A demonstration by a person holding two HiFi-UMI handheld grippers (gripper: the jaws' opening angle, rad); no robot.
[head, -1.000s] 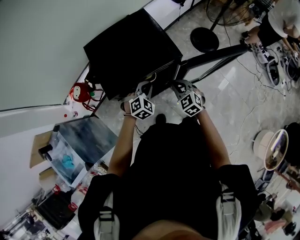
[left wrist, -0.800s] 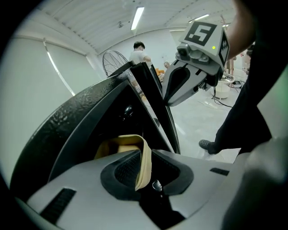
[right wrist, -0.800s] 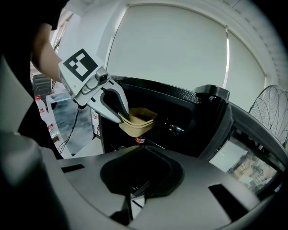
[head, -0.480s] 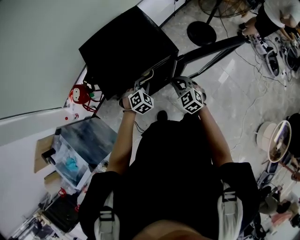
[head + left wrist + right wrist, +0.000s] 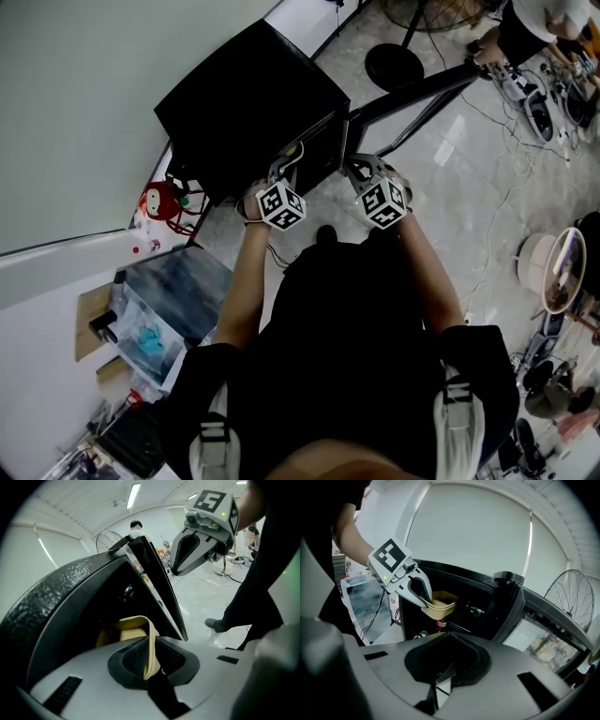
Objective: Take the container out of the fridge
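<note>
Pinching the rim of the tan container (image 5: pixel 123 629), the left gripper (image 5: pixel 152 657) has its jaws clenched on the thin wall, one pad inside and one outside. The right gripper (image 5: pixel 440 679) grasps nothing. Its jaws are pressed together, and it hangs just to the right of the left one, facing the same opening.

The container is at the mouth of the black fridge (image 5: pixel 246 103), in the upper part of the cavity. In the right gripper view it appears to hang clear of any shelf, with a small red-labelled bottle (image 5: pixel 439 623) standing below it. The fridge door (image 5: pixel 405 97) is swung wide open to the right.

The grasp looks made, so the step in hand is probably the withdrawal itself. The next move calls for drawing the container straight back toward the person and keeping it level. It also has to stay clear of the cavity's edge on the left and the door on the right. A pinch on one side of a thin wall could let the container tip, so the free right gripper might steady the opposite rim.

Nothing rises above the container's rim and the inner wall that shows is bare, but its bottom is hidden.
</note>
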